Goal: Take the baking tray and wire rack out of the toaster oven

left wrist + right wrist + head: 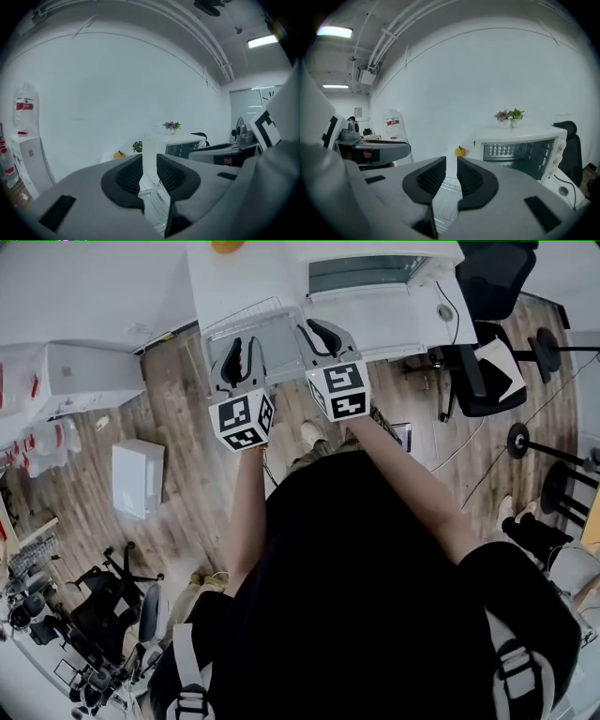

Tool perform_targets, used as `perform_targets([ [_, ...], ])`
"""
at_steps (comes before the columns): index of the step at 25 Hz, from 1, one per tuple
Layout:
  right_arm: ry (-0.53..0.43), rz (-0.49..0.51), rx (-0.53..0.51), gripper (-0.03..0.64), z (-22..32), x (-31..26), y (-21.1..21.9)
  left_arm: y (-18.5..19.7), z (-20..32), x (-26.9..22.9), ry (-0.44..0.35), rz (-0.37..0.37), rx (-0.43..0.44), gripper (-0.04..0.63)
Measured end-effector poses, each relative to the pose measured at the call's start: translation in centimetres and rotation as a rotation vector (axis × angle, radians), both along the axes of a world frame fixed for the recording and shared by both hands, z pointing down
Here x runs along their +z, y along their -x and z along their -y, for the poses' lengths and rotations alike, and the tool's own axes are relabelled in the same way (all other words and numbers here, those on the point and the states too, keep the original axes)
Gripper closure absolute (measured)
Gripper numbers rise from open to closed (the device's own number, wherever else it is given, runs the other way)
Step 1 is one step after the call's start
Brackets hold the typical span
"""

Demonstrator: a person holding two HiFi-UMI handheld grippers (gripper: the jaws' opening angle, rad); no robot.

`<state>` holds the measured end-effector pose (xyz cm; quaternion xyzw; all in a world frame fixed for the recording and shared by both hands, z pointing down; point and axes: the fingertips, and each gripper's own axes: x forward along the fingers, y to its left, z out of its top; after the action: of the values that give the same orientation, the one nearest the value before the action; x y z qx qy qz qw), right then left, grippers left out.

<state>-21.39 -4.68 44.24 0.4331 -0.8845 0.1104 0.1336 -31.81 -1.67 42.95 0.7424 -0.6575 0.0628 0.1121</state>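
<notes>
White tabletop (253, 273) carries the toaster oven (375, 277), and our head view shows the baking tray (258, 334) lying beside it, between the left gripper (244, 348) and right gripper (317, 332). Only the gripper views show us both pairs of jaws a narrow slit apart, clamping nothing.

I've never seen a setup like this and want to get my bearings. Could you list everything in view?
oven: one, white, far side of the table
tray: one, silvery, on the table, left of the oven
wire rack: one, silvery, at the tray's far-left edge
table: one, white, ahead of the person
flower pot: one, pink and green, on top of the oven
small round thing: one, orange, table's far end
chair: one, black, right of the table
box: one, white, on the floor at left
left claw: grey, black pads, above the tray, slightly apart, empty
right claw: same
</notes>
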Motion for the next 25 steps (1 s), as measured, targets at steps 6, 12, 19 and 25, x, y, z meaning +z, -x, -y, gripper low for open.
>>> perform_targets([
  [6,-0.1,-0.042,-0.007,0.572,-1.9,-1.8,-1.3,-3.2,-1.0,0.4,-0.023,0.009,0.003,0.546],
  [12,-0.054,-0.091,-0.037,0.584,-3.1,1.1,-1.2,-3.9,-1.8,2.9,0.042,0.028,0.04,0.546],
  [19,-0.069,-0.107,-0.092,0.584,-3.9,1.5,0.3,-3.2,-3.0,4.4,0.08,0.04,0.017,0.546],
  [25,-0.076,-0.118,-0.119,0.584,-4.8,1.7,1.3,-2.7,-4.0,5.8,0.131,0.054,0.006,0.546],
])
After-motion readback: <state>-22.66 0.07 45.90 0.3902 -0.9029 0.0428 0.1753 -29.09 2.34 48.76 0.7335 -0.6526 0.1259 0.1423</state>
